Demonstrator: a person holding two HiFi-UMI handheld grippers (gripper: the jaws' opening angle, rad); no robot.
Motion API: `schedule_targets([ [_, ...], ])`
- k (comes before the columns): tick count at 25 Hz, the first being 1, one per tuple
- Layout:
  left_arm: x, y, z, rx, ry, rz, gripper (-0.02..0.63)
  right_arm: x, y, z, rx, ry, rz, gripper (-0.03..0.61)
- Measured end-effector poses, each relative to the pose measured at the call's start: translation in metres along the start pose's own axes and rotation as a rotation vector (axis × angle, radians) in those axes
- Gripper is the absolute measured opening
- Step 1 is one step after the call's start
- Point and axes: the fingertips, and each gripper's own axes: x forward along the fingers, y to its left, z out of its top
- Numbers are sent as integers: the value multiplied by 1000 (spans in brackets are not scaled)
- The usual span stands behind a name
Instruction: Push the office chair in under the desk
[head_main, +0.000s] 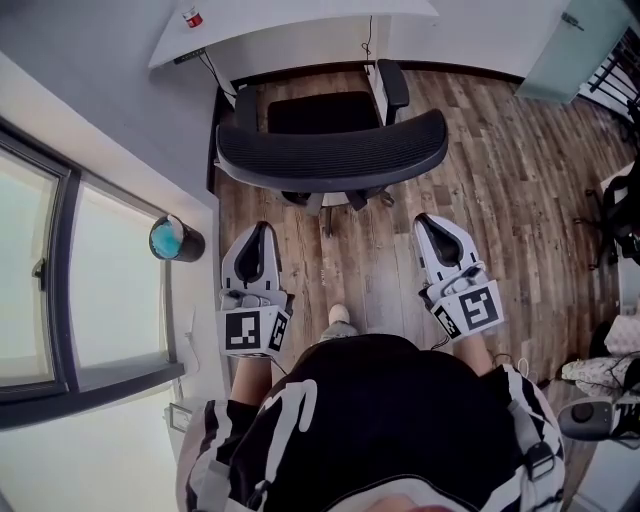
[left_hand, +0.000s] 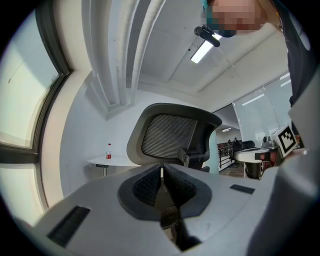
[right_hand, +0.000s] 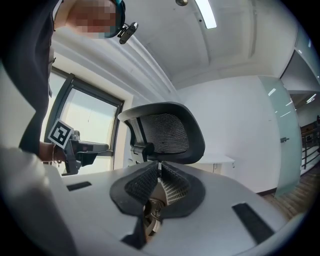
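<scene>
The chair (head_main: 332, 150) is standing just before the desk (head_main: 290, 25). The left gripper (head_main: 262, 232) and right gripper (head_main: 425, 222) are hovering closed and empty behind its backrest. It's likely rolling lightly but swiveling, so I'd be pressing both stiff backrest ends evenly.

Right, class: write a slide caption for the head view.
Left gripper and right gripper, both shut, point at the office chair before the desk.

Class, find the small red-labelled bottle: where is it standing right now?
In the head view the bottle stands at the top left, on the white desk near its left end, beyond the office chair.
</scene>
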Motion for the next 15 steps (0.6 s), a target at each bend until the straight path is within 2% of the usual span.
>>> schedule_targets([
  [7,28,31,0,0,1,-8,8,29,-16,2,-1,-10,-63,12],
  [15,51,47,-2,11,15,-22,9,45,-34,3,-12,-17,-134,14],
])
